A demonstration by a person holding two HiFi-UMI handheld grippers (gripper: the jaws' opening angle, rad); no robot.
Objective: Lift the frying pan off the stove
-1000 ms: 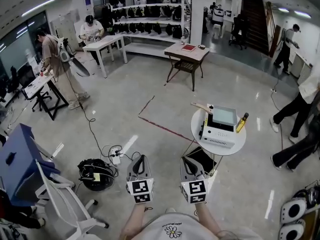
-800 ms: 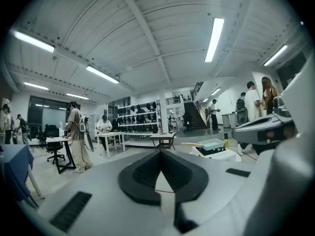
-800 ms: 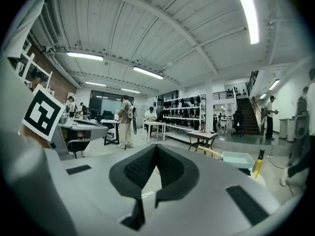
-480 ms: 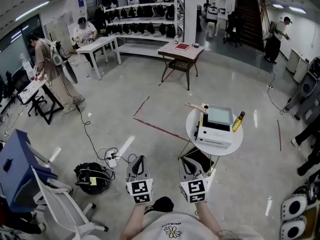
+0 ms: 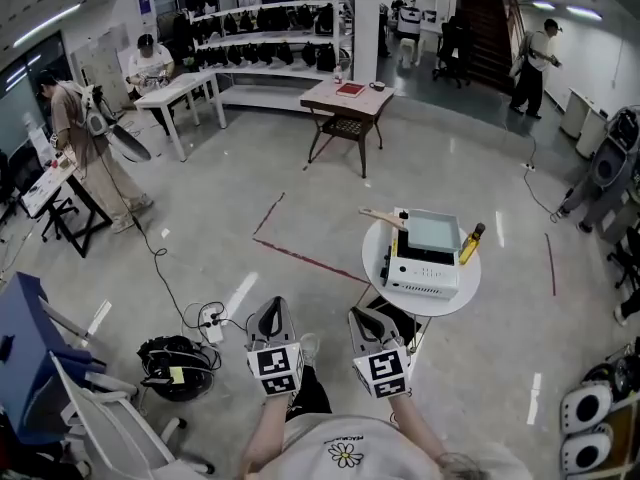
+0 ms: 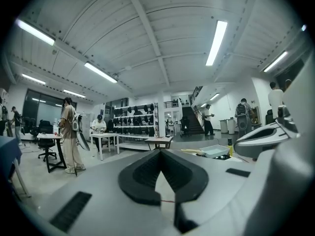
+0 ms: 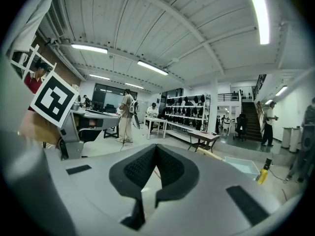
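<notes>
A round white table (image 5: 470, 286) stands on the floor ahead and to the right. On it sits a white box-shaped stove (image 5: 420, 268) with a pale square tray-like pan (image 5: 433, 230) on top. A wooden spatula (image 5: 380, 216) and a yellow bottle (image 5: 470, 243) lie beside them. My left gripper (image 5: 272, 313) and right gripper (image 5: 362, 318) are held side by side in the air, short of the table, both shut and empty. The pan (image 6: 216, 150) shows far off past the left gripper (image 6: 160, 154), and the pan (image 7: 241, 165) again beyond the right gripper (image 7: 156, 149).
A dark flat object (image 5: 400, 318) lies under the table. A power strip with cables (image 5: 205, 318), a black round unit (image 5: 175, 368), a white chair (image 5: 110, 418) and a blue object (image 5: 20, 348) stand at left. A brown table (image 5: 345, 98) and several people are farther off.
The round table has come nearer and shifted left in the head view. The people at right have moved away. Both grippers keep their pose, shut.
</notes>
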